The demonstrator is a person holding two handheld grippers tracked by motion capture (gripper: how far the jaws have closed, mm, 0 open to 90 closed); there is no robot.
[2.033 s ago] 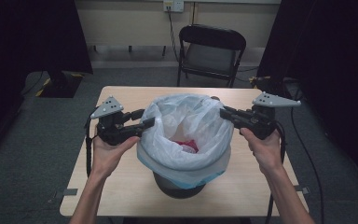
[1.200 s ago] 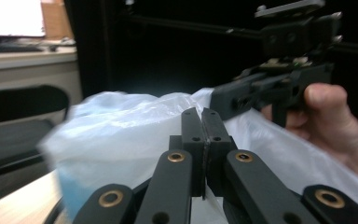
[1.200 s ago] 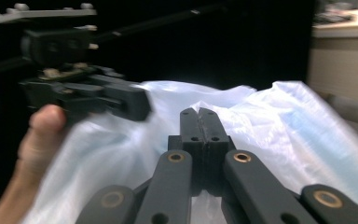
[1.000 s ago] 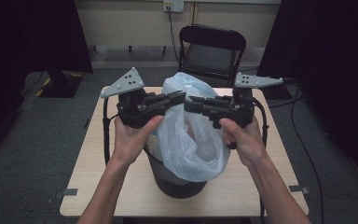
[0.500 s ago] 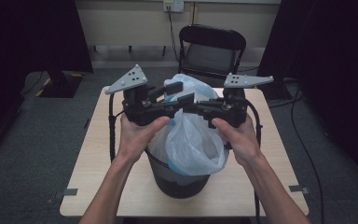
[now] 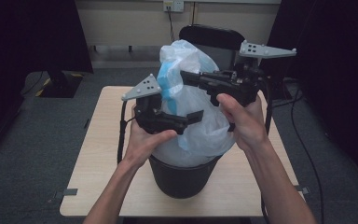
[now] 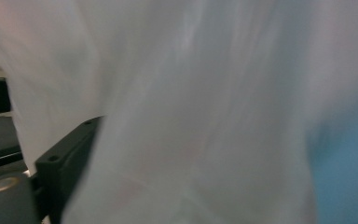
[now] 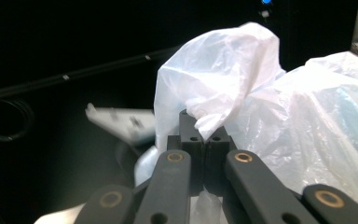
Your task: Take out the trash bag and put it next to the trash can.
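From the high view I saw both forearms reaching up from the bottom edge, hands raised above the round black plastic bin point(image 6: 182, 175) that stood on the light wooden table point(image 6: 98, 154). My left hand point(image 6: 145, 140) sat lower, wrapped under its black two-jaw left gripper point(image 6: 193, 116), which pointed across toward the right and lay against the front of the translucent white plastic bag with a blue patch point(image 6: 191, 107). My right hand point(image 6: 243, 119) was held higher, its black two-jaw right gripper point(image 6: 186, 76) pointing left across the upper part of the bag.

The bag stood bunched and lifted, its bottom still inside the bin, its top rising between and above the two grippers.

In the right gripper view the jaws were pressed together with a gathered fold of the bag point(image 8: 223, 93) pinched between them. In the left gripper view the bag point(image 7: 205, 112) lay blurred right against the lens with one black jaw beside it; I could not tell whether that gripper was clamped or slack.

A black chair point(image 6: 209, 37) stood behind the table.
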